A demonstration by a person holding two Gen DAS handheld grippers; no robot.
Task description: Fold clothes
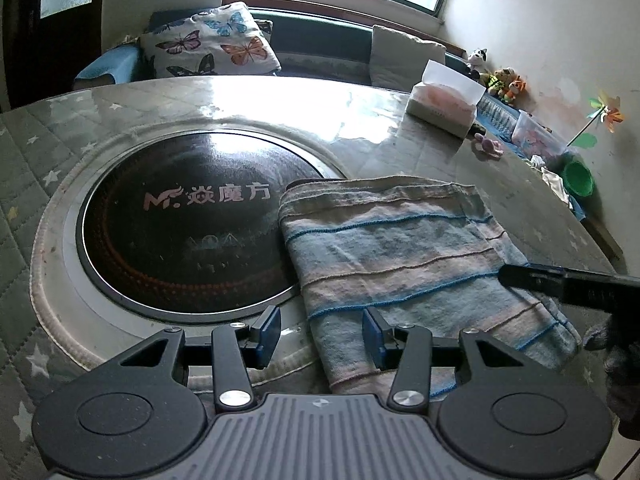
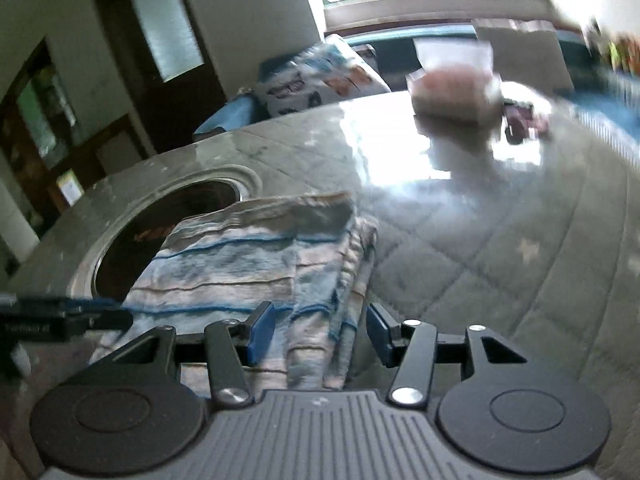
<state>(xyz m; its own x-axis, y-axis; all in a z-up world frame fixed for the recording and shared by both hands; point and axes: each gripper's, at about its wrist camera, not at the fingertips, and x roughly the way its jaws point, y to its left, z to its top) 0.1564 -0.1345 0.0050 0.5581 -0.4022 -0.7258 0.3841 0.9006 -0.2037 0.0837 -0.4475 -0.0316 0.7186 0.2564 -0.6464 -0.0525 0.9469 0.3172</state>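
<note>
Broadly, a round table (image 1: pixel 248 96) under a quilted, star-printed cover fills both views; a dark circular hotplate (image 1: pixel 180 224) sits sunk in its centre. Folded into a rectangle, the striped blue-and-pink cloth (image 1: pixel 400 248) lies flat on the table, one edge overlapping the hotplate rim. Farther back rest a butterfly cushion (image 1: pixel 212 42) and a tissue box (image 1: pixel 444 100). Left gripper (image 1: pixel 320 330): jaws partly open, holding nothing, poised over the cloth's near left corner. Right gripper (image 2: pixel 320 332): jaws partly open, straddling the cloth's layered right edge without visibly pinching it; view blurred.
</note>
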